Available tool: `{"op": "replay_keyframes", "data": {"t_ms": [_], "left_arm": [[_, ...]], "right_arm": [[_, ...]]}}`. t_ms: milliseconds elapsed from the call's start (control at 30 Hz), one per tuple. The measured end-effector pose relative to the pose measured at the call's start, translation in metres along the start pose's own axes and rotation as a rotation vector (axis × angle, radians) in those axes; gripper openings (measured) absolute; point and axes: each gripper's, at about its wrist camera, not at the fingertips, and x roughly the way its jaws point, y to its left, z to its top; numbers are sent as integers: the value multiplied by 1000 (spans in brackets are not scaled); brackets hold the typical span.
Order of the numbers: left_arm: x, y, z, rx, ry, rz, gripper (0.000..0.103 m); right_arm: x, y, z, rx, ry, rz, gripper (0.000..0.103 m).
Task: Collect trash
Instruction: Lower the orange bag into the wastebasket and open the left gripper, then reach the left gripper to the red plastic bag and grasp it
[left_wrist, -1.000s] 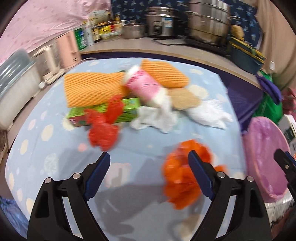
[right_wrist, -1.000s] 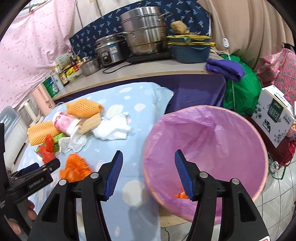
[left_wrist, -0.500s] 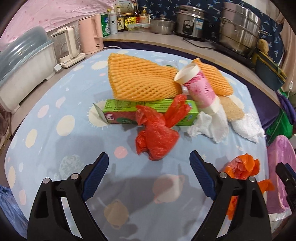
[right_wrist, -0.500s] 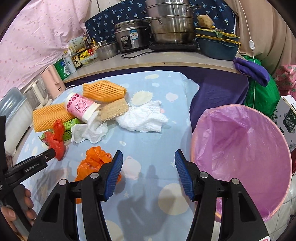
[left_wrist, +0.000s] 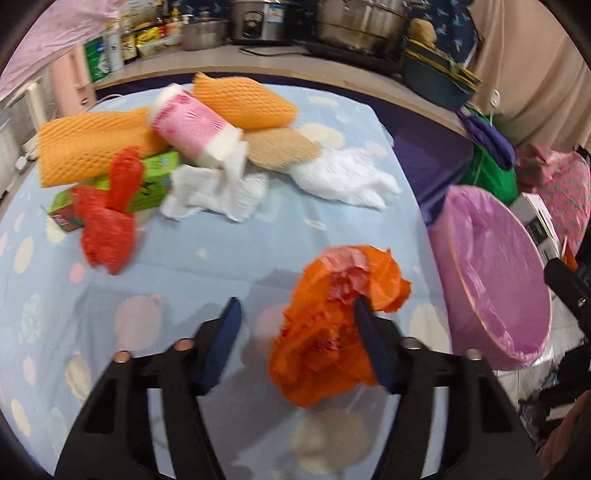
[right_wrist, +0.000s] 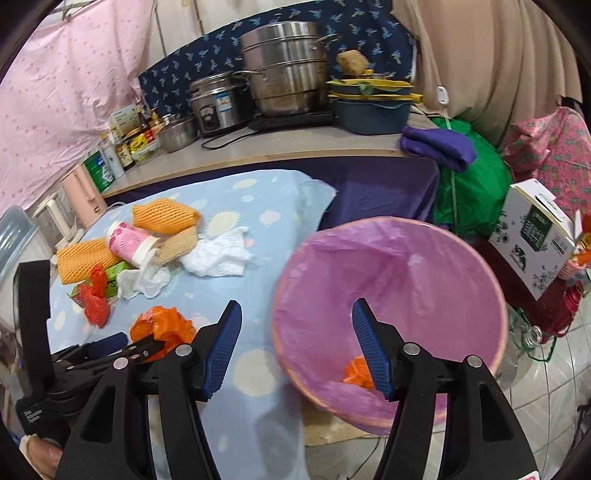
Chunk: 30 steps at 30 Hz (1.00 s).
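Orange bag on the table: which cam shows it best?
Left wrist: the orange bag fills the foreground between the left gripper fingers, whose jaws have just been closing. Right wrist shows it small, partly behind that gripper.

A crumpled plastic bag (left_wrist: 332, 321) lies on the table (left_wrist: 184, 280) near its right edge. Behind it is a heap: paper cup (left_wrist: 192, 129) on foam nets (left_wrist: 92, 147), tissues (left_wrist: 214, 192) in front. The bin (right_wrist: 388, 314) stands right of the table.
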Motion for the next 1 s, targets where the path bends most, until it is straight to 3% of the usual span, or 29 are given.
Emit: {"op": "replay_keyframes", "data": {"t_ms": [67, 167, 567, 667, 733, 767, 800, 1000], "left_arm": [[4, -8, -1, 19, 28, -22, 21], [-6, -23, -3, 58, -2, -23, 14], [-51, -119, 23, 237, -107, -200, 13], [-37, -143, 24, 278, -75, -210, 18], [-30, -152, 22, 285, -70, -196, 32], [-29, -153, 21, 282, -74, -193, 45], [-28, -153, 20, 277, -79, -191, 51], [-23, -127, 24, 219, -75, -146, 56]], "right_arm": [[-3, -13, -1, 18, -2, -19, 60], [-7, -36, -3, 47, -3, -54, 60], [-31, -97, 5, 151, -71, -148, 62], [-31, -103, 4, 168, -72, -154, 64], [-30, -105, 2, 175, -65, -150, 64], [-28, -106, 1, 175, -61, -149, 64], [-28, -106, 1, 174, -59, -149, 64], [-22, -104, -1, 174, -46, -134, 64]]}}
